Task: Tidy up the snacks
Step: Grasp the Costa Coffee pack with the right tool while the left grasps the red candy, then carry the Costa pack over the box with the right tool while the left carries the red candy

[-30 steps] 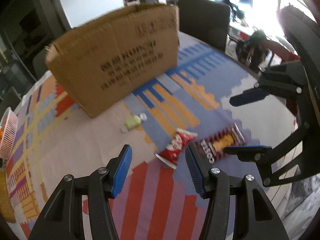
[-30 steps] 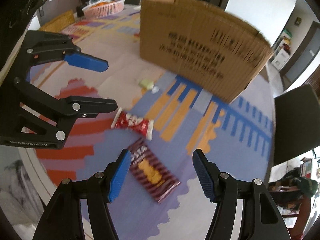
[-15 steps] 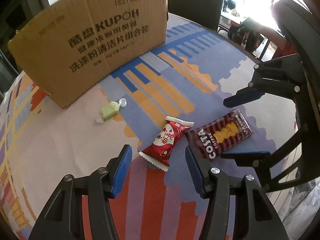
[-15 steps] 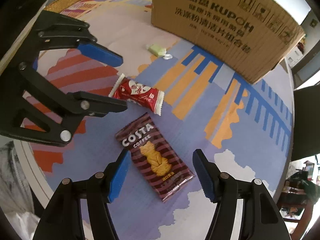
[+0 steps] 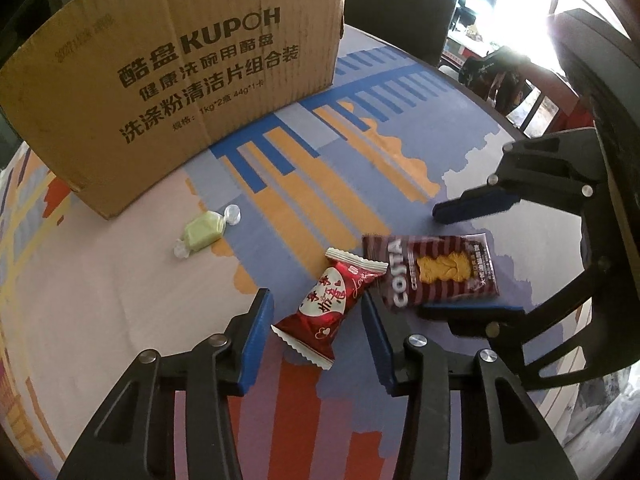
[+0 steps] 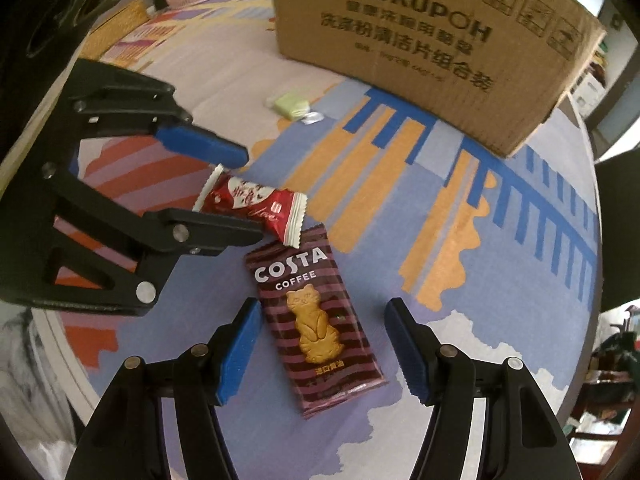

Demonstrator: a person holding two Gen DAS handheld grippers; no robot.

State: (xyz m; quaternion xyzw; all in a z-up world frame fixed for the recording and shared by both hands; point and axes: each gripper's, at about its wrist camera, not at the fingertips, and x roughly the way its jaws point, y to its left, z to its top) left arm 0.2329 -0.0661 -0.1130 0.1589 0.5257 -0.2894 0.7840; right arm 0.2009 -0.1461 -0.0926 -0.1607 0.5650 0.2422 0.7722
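Between my left gripper's blue pads: the red candy packet [image 5: 332,304] lies flat on the table [image 5: 120,300], long axis slanting from near-left to far-right, crimped far end touching the Costa packet.
My left gripper [image 5: 316,340]: jaws have just been closing, now narrow, pads either side of the red packet, not pressing.
My right gripper [image 6: 320,344]: half-wide, straddling the Costa biscuit packet [image 6: 316,320], untouched.
Costa packet axis: lengthwise away from me, logo end far.
Farther left: green wrapped sweet [image 5: 204,232], lying alone.
Farthest: cardboard box [image 5: 180,80], upright.
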